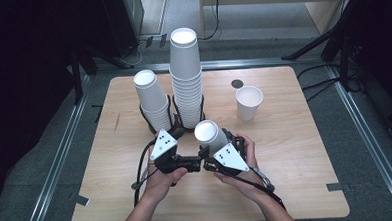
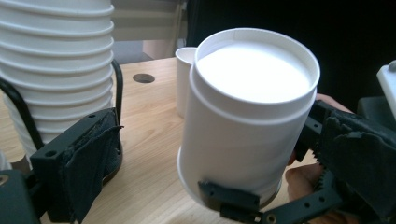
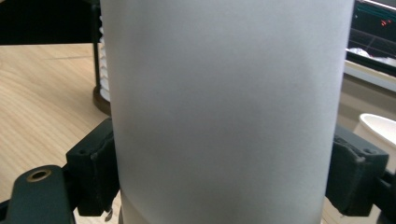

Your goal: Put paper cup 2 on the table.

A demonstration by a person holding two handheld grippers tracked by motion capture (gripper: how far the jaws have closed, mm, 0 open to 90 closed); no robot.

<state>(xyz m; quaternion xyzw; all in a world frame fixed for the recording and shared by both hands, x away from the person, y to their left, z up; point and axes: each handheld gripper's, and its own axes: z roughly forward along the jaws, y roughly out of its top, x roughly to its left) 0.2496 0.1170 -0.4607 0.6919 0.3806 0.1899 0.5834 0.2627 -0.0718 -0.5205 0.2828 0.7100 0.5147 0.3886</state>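
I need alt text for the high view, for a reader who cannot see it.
The right gripper clamps an upside-down white paper cup above a wooden table, with the left gripper beside it. Behind stand two stacks of cups, and one upright cup to the right.

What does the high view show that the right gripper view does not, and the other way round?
The high view adds both hands, the left claw and a dark round spot on the table.

The right gripper view adds a close look at the pads pressed on either side of the cup's wall, and a screen behind.

Both share the held cup, the right claw gripping it, the single upright cup, stacked cups and the wooden table.
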